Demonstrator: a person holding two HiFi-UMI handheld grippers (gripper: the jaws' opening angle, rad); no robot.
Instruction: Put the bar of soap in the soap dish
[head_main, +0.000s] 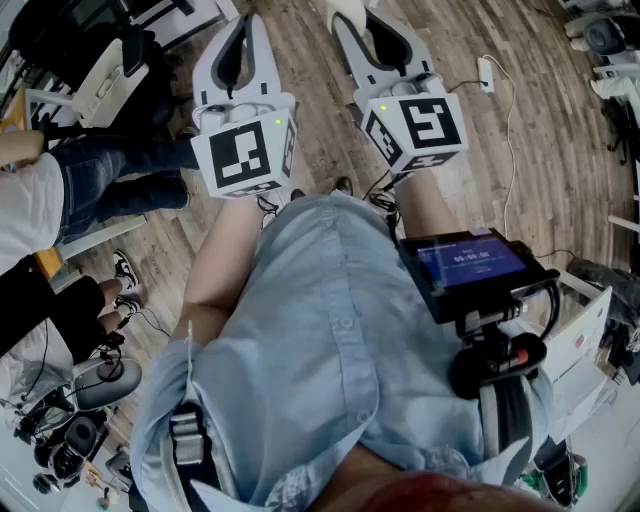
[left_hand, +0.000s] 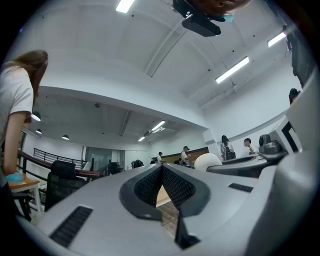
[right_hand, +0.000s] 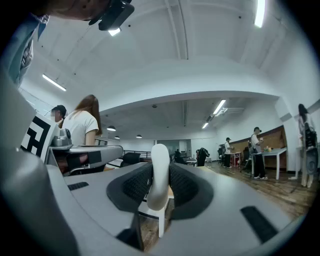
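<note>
Evidently unfinished: right gripper (right_hand: 160, 174) pinches the bar of soap (right_hand: 159, 157) at twelve o'clock; left gripper (left_hand: 161, 168) pressed together, empty; soap dish unseen.

Pale blue buttoned shirt (head_main: 330, 350), grey harness straps (head_main: 185, 440), a black chest screen (head_main: 470, 265) glowing blue. Left claw (head_main: 243, 30) and right claw (head_main: 365, 25): white-grey shells, black ribbed pads (left_hand: 176, 187), each with a black-and-white marker cube (head_main: 245, 155).

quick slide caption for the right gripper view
Right gripper shut on a white oval bar of soap, standing upright between its black ribbed pads, office behind.
</note>
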